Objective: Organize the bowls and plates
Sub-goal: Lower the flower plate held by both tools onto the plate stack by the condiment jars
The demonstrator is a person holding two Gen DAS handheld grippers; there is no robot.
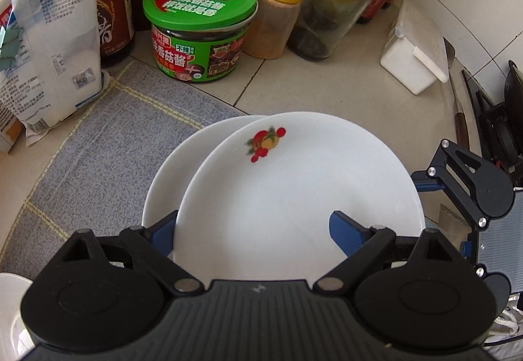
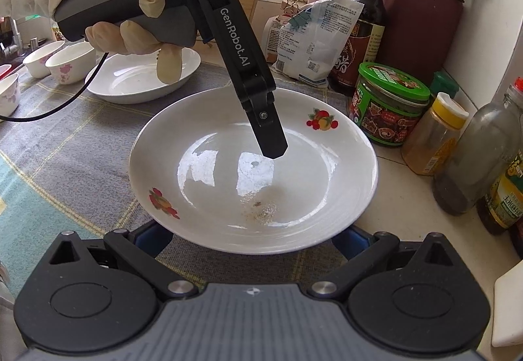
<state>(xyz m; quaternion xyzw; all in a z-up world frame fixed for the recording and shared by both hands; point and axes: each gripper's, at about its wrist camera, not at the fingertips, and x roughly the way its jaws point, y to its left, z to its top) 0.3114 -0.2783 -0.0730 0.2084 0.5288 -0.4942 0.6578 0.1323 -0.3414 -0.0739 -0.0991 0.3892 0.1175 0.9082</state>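
A white plate with fruit decals [image 1: 294,191] [image 2: 255,171] lies offset on a second white plate [image 1: 170,178], on a grey checked cloth [image 1: 98,148]. My left gripper [image 1: 255,230] is open over the top plate's near rim. Its left finger is partly hidden behind the rim and its right finger [image 1: 346,230] hangs over the plate's inside. A gloved hand [image 2: 130,1] holds this left gripper in the right wrist view, where one black fingertip [image 2: 273,148] hovers above the plate's middle. My right gripper [image 2: 253,238] is open, its blue fingers [image 2: 153,236] spread wide and partly hidden below the near rim.
Another deep white plate [image 2: 143,79] and small flowered bowls [image 2: 70,65] stand behind on the cloth. A green-lidded jar [image 1: 199,24], a yellow-capped spice jar [image 1: 278,14], a glass bottle [image 1: 330,4], a soy bottle [image 2: 366,17], a white bag [image 1: 55,34] and a white box [image 1: 415,47] crowd the tiled wall.
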